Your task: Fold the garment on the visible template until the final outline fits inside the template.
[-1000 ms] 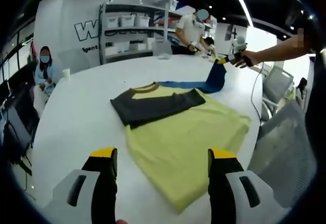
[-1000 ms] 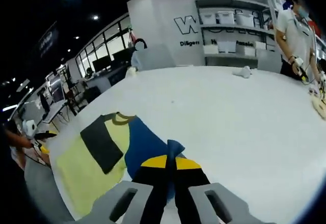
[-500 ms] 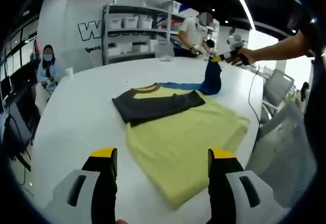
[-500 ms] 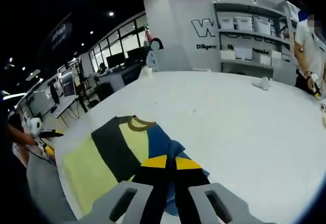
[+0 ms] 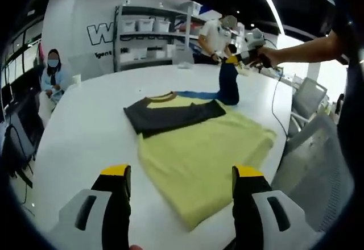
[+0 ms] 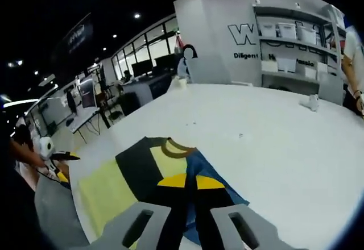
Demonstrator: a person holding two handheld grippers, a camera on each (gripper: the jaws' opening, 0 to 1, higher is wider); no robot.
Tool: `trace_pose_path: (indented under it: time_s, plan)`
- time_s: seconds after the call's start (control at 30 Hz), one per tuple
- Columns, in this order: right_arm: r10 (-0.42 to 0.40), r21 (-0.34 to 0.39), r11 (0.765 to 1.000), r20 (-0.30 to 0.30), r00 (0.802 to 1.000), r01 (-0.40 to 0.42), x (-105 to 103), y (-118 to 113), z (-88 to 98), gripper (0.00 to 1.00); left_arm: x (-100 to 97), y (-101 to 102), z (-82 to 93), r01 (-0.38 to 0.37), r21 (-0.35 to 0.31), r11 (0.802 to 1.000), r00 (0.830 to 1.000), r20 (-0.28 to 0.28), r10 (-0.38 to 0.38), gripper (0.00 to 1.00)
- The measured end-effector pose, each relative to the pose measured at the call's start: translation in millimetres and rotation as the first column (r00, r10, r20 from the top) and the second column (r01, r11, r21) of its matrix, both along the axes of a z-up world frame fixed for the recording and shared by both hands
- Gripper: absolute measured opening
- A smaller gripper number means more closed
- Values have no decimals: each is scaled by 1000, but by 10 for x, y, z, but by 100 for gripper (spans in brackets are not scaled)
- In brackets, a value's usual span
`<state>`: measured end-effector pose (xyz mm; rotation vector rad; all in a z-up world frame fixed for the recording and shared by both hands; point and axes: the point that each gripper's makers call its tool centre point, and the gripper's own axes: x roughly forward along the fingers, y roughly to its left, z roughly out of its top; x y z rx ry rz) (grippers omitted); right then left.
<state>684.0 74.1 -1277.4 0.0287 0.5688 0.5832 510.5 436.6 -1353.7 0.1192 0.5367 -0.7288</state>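
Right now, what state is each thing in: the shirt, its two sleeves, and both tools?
Yellow T-shirt: flat on white table.
Dark grey sleeve: folded across the chest.
Blue sleeve: lifted, pinched.
Right tool: shut on blue sleeve.
Left tool: open, empty.

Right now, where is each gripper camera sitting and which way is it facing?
Left gripper view: rides the open left gripper, low at the shirt's hem, facing across the table over the yellow shirt toward the shelves; the person's arm holds the right gripper, which lifts the blue sleeve.
Right gripper view: rides the right gripper, shut on the sleeve, looking down over the shirt's collar.
Shared: shirt, table, shelves.
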Motion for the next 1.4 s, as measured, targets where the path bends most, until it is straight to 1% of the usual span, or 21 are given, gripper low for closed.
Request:
trace_pose_path:
  time_s: [0.33,0.5,0.8,1.0,1.1,1.27,1.4]
  plan:
    - [56,13,998,35,998,-56,110,345,226,0,20,64,20,-19,-12,1000,1000,6,19,70]
    - [85,27,996,62,994,-87,180,543,371,0,25,86,29,-26,-17,1000,1000,8,26,70]
    - [127,43,990,98,987,-132,268,829,559,0,16,121,29,-34,-20,999,999,10,34,70]
    - [155,42,986,107,982,-160,315,1009,618,0,8,166,27,-34,-14,999,999,15,35,70]
    - [175,40,983,112,978,-181,332,1133,642,0,-4,201,21,-42,-11,999,999,14,42,70]
    - [204,44,977,115,972,-211,341,1330,647,0,-30,246,3,-41,12,999,999,23,40,72]
    - [226,46,971,113,967,-233,338,1463,628,0,-50,258,-10,-26,46,999,999,39,24,74]
